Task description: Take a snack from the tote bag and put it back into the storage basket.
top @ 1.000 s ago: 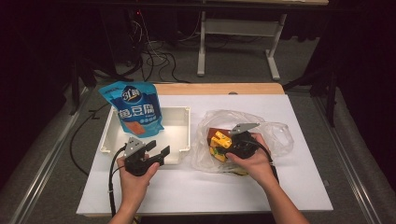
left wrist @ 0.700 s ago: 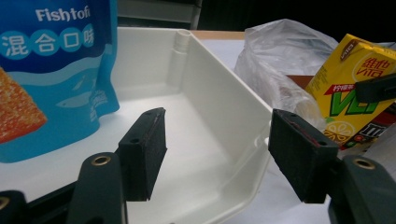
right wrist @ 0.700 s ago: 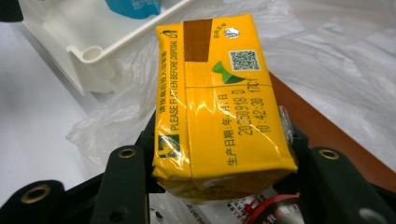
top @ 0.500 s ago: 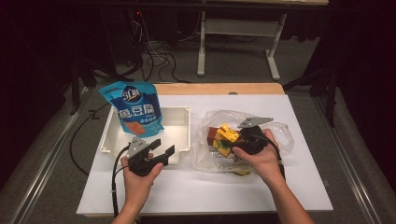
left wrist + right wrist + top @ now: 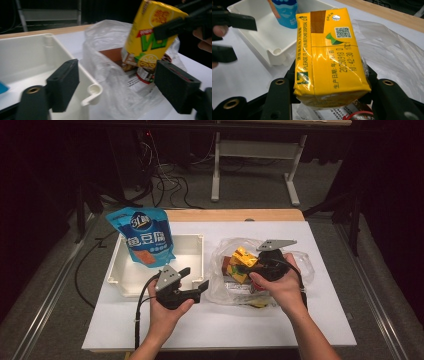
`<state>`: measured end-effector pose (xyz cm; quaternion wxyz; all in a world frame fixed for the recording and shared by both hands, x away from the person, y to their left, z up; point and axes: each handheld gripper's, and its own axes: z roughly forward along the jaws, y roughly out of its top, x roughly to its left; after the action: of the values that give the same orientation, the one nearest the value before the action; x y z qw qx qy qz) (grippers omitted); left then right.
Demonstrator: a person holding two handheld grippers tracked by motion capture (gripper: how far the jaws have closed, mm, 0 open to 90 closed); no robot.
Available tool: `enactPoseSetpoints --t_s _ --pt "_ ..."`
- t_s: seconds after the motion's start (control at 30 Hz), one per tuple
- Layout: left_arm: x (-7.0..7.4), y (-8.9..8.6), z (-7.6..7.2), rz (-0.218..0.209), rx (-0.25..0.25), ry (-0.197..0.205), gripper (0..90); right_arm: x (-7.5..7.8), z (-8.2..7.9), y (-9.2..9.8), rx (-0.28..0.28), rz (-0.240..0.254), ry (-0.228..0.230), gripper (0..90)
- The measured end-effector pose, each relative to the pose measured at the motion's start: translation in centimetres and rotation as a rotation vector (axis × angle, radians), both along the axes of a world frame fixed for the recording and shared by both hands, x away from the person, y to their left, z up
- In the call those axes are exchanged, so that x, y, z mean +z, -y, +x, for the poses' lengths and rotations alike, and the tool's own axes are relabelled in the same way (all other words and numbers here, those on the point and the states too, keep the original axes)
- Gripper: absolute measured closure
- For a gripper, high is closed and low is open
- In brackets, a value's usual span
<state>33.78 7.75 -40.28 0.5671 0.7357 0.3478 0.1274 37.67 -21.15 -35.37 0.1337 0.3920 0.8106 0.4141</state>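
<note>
Gripping the yellow carton (image 5: 329, 53), right gripper (image 5: 256, 265) clears the bag (image 5: 300, 265) rim.

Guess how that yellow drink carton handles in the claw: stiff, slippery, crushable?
The yellow drink carton looks boxy with flat sides, so it probably sits squarely between the right claw jaws. Its glossy printed skin may slip a little. "Please flatten before disposal" suggests thin walls, likely to dent under a hard squeeze.

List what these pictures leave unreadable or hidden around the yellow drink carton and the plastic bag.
- Yellow drink carton: its front label faces away in the right gripper view; in the left gripper view the right gripper crosses it.
- Plastic bag: the items inside are too small in the high view, crumpled film blurs them.
</note>
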Motion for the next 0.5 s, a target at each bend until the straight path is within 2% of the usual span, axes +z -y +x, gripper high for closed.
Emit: enactPoseSetpoints --t_s 0.13,0.23,0.33,0.37,0.4,0.43,0.5 --pt "0.4 1.7 -0.2 0.023 -0.032 0.009 10.5 0.6 -0.2 -0.3 0.003 0.007 0.003 52.4" --pt "0.5 2.8 -0.3 0.040 -0.038 0.026 8.8 0.9 -0.3 -0.4 0.006 0.009 0.003 52.3" --pt "0.5 3.7 -0.5 0.037 -0.047 0.063 13.3 1.2 -0.5 -0.6 0.006 0.003 0.008 52.3" --pt "0.6 4.0 -0.4 0.044 -0.059 0.097 13.7 1.3 -0.6 -0.7 0.003 0.001 0.007 52.3" --pt "0.7 4.3 -0.5 0.057 -0.057 0.110 13.9 1.3 -0.6 -0.7 0.005 0.001 0.008 52.3" --pt "0.7 4.6 -0.7 0.052 -0.060 0.086 13.8 1.4 -0.7 -0.8 0.007 -0.002 0.008 52.3" --pt "0.8 5.1 -0.6 0.054 -0.062 0.085 12.9 1.5 -0.8 -0.8 0.008 0.008 0.004 52.3"
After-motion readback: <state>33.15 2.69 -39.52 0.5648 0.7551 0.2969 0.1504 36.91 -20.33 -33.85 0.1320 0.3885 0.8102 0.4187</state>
